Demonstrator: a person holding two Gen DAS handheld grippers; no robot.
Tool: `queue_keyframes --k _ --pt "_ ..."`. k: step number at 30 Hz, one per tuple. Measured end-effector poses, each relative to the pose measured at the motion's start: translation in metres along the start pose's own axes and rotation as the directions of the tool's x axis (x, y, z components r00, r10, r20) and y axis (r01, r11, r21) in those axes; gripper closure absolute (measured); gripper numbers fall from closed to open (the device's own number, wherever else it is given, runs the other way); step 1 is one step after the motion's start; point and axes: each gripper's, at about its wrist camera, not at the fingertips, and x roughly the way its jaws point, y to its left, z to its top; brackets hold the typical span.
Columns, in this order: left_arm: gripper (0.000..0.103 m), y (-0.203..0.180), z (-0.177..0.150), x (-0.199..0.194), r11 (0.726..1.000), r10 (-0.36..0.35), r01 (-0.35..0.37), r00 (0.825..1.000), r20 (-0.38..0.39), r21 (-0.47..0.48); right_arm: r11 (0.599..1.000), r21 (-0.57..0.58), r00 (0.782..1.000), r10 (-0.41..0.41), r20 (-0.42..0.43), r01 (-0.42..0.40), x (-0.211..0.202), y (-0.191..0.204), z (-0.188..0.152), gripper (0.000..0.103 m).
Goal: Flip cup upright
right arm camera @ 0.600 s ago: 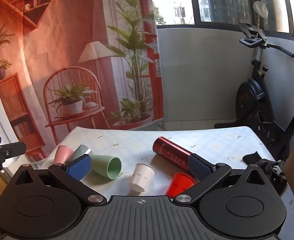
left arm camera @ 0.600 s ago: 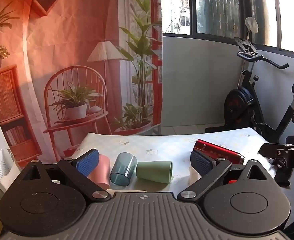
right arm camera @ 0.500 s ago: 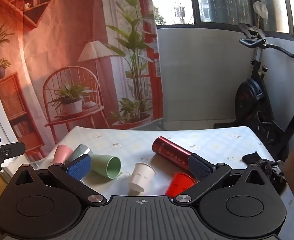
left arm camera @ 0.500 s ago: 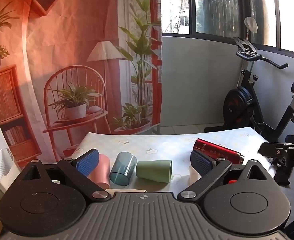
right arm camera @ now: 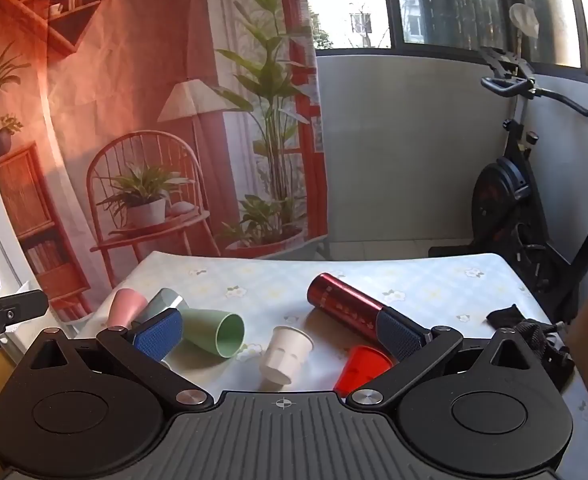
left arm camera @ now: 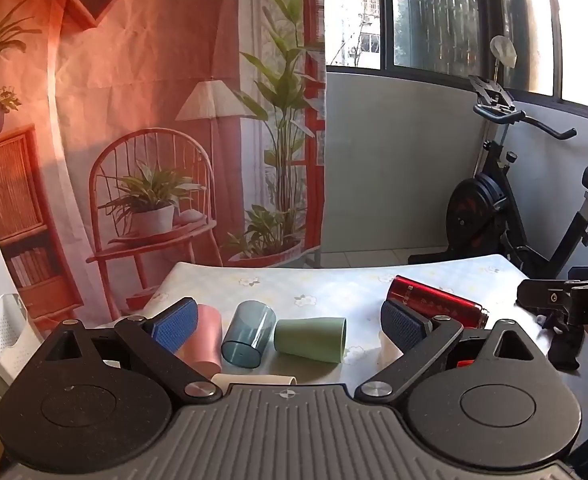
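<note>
Both the left tongs (left arm camera: 287,322) and the right tongs (right arm camera: 279,330) hang spread wide and empty above the table (right arm camera: 414,280). Between the right pair's pads lie a green cup (right arm camera: 211,332) on its side, a white cup (right arm camera: 285,354) tipped over, and a red cup (right arm camera: 360,366). A red bottle (right arm camera: 342,300) lies behind them; pink (left arm camera: 205,338) and blue (left arm camera: 247,334) cups lie leftward

Worktop (right arm camera: 374,276) under a pale floral cloth. Lying on their sides upon it: pink cup (right arm camera: 123,307), grey-blue cup (left arm camera: 249,334), green cup (right arm camera: 211,332), white cup (right arm camera: 285,354), red cup (right arm camera: 360,366) and red flask (right arm camera: 344,306). Black cloth (right arm camera: 504,316) near the right edge.
</note>
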Motion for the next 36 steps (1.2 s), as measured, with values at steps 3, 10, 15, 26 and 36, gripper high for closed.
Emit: queue_keyframes --k 3,10,15,26,36 --pt "0.004 0.0 -0.0002 0.0 1.0 -0.001 0.001 1.0 0.001 0.001 1.0 0.002 1.0 0.0 -0.004 0.0 0.0005 -0.0019 0.001 0.0" --pt "0.004 -0.0004 -0.0003 -0.0015 1.0 0.002 -0.002 1.0 0.01 -0.001 1.0 0.003 1.0 -0.003 -0.009 0.003 0.002 -0.0016 0.0005 0.0" --pt "0.004 0.0006 -0.0003 -0.0017 1.0 -0.001 0.001 1.0 0.013 -0.008 1.0 0.001 1.0 -0.009 -0.008 0.009 0.0009 -0.002 0.0012 0.0" --pt "0.004 0.0014 -0.0019 -0.0024 1.0 -0.005 0.005 1.0 0.014 -0.012 1.0 -0.004 1.0 -0.013 -0.011 0.013 0.0012 -0.0007 0.0019 0.0" --pt "0.004 0.002 -0.0012 -0.0033 1.0 -0.01 0.01 1.0 0.018 -0.014 1.0 -0.005 1.0 -0.015 -0.012 0.015 0.0014 -0.0003 0.0017 0.0"
